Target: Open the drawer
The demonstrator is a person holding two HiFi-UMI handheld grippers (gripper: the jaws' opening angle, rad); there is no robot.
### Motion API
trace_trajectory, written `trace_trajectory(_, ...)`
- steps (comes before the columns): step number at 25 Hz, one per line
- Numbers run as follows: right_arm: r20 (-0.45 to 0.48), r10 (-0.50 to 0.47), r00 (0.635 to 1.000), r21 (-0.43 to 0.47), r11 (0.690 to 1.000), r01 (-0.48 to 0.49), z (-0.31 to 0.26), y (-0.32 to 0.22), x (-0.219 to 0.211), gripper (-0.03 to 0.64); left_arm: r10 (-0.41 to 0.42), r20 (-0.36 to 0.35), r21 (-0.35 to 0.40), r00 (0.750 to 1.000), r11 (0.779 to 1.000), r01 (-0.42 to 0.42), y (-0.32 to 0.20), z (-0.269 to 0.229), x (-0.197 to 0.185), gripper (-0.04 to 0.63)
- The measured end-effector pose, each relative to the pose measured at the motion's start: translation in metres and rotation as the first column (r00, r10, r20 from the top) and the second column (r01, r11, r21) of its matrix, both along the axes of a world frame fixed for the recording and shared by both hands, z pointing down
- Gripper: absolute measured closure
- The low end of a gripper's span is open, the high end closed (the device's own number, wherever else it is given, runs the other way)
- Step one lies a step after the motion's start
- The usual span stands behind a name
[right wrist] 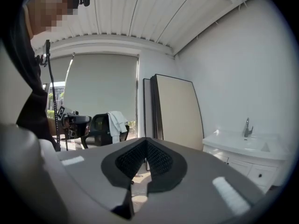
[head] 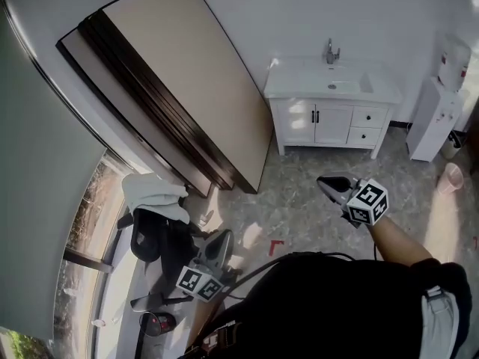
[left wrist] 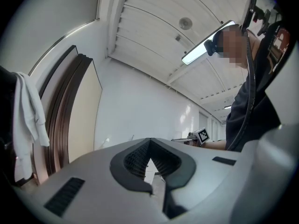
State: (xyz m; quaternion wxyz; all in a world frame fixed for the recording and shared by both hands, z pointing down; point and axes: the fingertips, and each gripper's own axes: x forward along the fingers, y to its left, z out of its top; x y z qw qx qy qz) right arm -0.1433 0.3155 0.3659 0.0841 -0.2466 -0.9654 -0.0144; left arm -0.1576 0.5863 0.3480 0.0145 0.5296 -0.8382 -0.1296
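The left gripper [head: 223, 238] and the right gripper [head: 326, 185] are held with jaws pressed together, nothing pinched. The drawers [head: 367, 117] of the sink cabinet [head: 298, 121] are seen shut, well apart from both.

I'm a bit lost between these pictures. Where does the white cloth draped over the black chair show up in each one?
Head view: the white cloth lies at lower left, a crumpled heap.
Left gripper view: the white cloth hangs at the far left edge.
Right gripper view: the white cloth sits left of centre, in the distance.
Shared landmark: the tall beige panel leaning on the wall, to the cloth's right in every view.
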Motion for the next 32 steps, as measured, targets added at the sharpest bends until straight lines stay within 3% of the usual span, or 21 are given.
trace_trajectory(6, 0.013, 0.043, 0.999, -0.017, 0.999, -0.042, -0.004, 0.022, -0.05, 0.618, 0.072, 0.009, -0.005, 0.997, 0.997, -0.072, 0.011, -0.001, -0.063, 0.594)
trace_trajectory(15, -0.01, 0.059, 0.998, -0.008, 0.998, -0.059, 0.003, 0.019, -0.108, 0.618, 0.077, -0.012, 0.0, 0.997, 0.997, -0.077, 0.013, 0.005, -0.123, 0.594)
trace_trajectory(22, 0.0, 0.007, 1.0, -0.024, 1.0, -0.007, 0.014, -0.017, -0.166, 0.618, 0.008, -0.034, -0.025, 0.999, 1.0, -0.009, -0.016, 0.018, -0.171, 0.594)
trace_trajectory(32, 0.024, -0.131, 0.991, 0.008, 0.991, 0.131, -0.002, -0.12, -0.29, 0.618, -0.132, -0.01, 0.006, 0.991, 0.991, 0.132, -0.12, -0.005, -0.268, 0.594)
